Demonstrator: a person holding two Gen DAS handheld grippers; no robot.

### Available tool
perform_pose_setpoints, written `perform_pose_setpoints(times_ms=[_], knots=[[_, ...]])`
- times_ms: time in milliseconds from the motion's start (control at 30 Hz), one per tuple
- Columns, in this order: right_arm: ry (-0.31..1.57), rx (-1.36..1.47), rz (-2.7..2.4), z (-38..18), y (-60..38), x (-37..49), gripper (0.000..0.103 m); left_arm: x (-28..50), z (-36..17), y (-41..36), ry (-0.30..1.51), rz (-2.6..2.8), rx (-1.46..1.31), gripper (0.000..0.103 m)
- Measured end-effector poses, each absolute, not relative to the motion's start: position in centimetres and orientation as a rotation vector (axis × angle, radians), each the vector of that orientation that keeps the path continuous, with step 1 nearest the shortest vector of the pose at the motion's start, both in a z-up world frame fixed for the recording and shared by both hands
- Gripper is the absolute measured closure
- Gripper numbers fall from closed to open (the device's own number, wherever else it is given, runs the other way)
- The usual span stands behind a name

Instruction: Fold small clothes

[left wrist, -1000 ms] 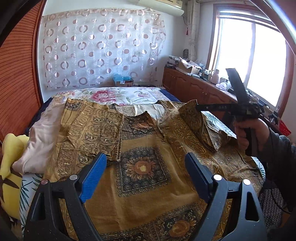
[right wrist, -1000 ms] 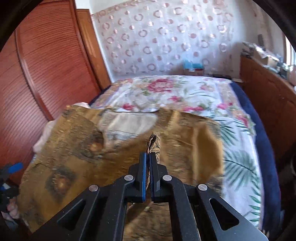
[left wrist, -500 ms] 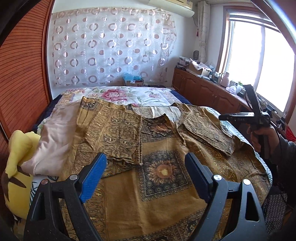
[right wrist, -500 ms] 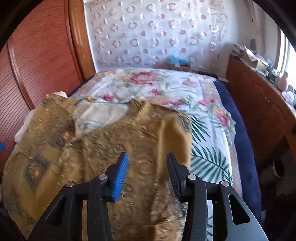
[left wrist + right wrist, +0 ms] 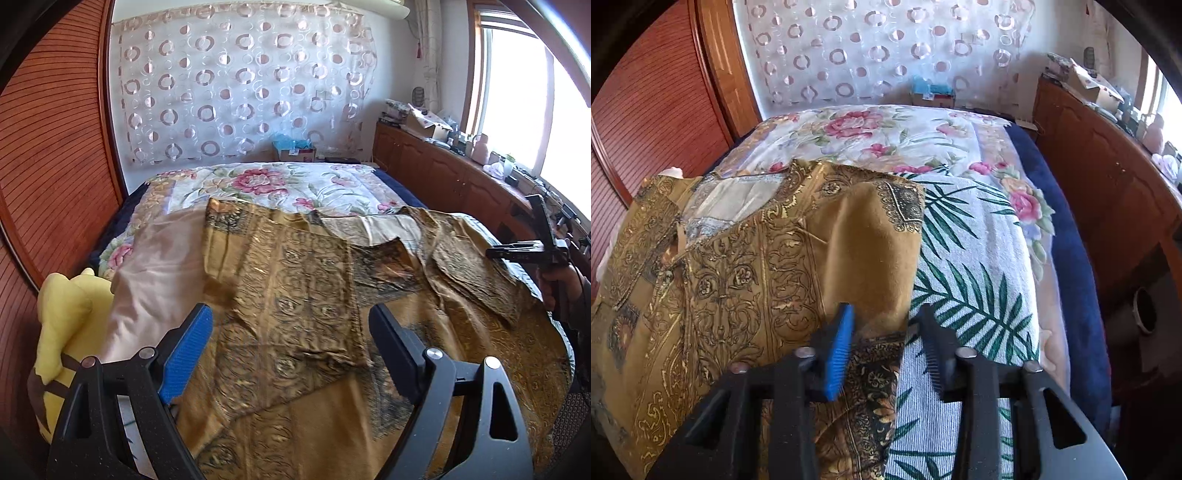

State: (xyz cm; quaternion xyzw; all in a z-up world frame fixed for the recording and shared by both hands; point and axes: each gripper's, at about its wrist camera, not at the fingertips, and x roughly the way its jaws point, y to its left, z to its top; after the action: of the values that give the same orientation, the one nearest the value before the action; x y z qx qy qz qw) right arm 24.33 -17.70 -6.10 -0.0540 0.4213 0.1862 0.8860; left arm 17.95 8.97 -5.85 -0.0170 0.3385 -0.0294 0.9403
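A gold-brown patterned garment (image 5: 295, 314) lies spread on the bed, with both sleeves folded in over its body. My left gripper (image 5: 290, 350) is open and empty, hovering above the folded left sleeve. My right gripper (image 5: 886, 332) is open and empty, low over the garment's (image 5: 746, 273) right edge where it meets the palm-leaf sheet. The right gripper also shows in the left wrist view (image 5: 532, 253), held at the garment's far right side.
A floral bedspread (image 5: 266, 184) covers the far half of the bed, a palm-leaf sheet (image 5: 967, 266) the near right. A pink pillow (image 5: 155, 273) and yellow plush toy (image 5: 62, 325) lie left. A wooden wardrobe (image 5: 48, 177) stands left, low cabinets (image 5: 461, 177) right.
My right gripper opened and let go of the right sleeve, which now lies folded on the garment. It then dropped toward the right edge. My left gripper shifted left, staying open.
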Motion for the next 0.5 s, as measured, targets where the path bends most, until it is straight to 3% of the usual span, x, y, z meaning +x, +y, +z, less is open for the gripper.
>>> perform_pose_setpoints(times_ms=[33,67,133,500], knots=[[0.875,-0.115,0.407,-6.1,-17.7,24.5,0.085,18.2,-6.0,9.2,0.695,-0.056,-0.033,0.016],[0.869,-0.126,0.420,-6.2,-17.8,24.7,0.095,18.5,-6.1,9.5,0.701,-0.048,-0.030,0.016],[0.860,-0.135,0.440,-6.7,-18.3,25.3,0.099,19.3,-6.3,10.1,0.710,-0.037,-0.029,0.016],[0.838,-0.165,0.399,-7.1,-19.5,26.8,0.101,23.5,-7.1,13.3,0.751,0.043,-0.021,0.016]])
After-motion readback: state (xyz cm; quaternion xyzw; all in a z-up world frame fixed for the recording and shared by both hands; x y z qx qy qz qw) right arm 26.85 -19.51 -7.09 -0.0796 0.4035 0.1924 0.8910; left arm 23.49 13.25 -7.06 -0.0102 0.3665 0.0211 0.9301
